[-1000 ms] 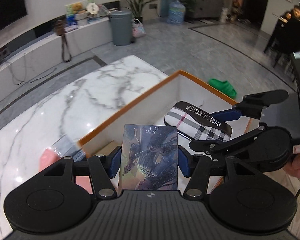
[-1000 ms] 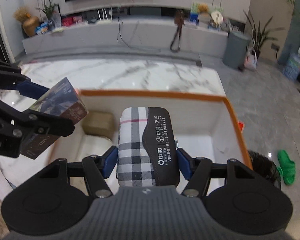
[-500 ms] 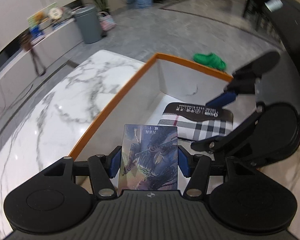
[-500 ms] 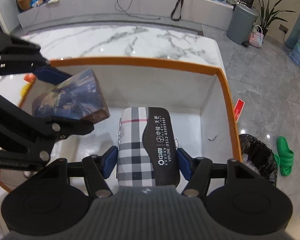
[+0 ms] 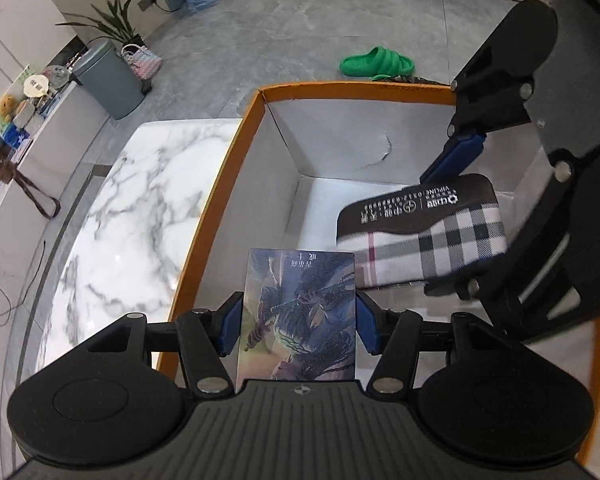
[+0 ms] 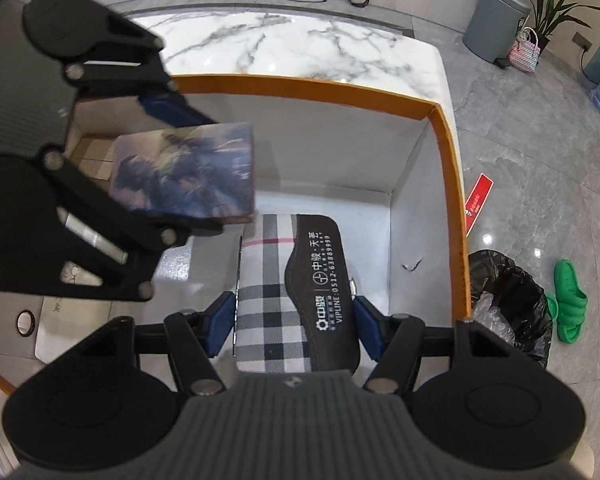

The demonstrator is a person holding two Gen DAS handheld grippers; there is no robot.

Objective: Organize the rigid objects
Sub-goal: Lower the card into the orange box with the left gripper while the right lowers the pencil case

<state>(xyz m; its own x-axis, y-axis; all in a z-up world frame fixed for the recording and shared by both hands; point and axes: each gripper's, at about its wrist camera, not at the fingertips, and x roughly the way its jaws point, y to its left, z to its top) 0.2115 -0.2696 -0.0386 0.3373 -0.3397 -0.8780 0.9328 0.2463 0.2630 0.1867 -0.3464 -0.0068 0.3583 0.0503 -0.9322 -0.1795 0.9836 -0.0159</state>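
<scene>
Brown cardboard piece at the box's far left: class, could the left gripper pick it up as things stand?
Probably not. The left gripper is shut on the illustrated box, so its jaws are occupied. The cardboard piece also lies beneath the gripper, partly hidden behind it, inside the orange-rimmed box.

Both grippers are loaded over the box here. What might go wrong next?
1. The left gripper and right gripper are close together over the box; the card box overlaps the plaid case in view, so they may collide.
2. Released from above the floor, either could tumble onto the items already inside.
</scene>
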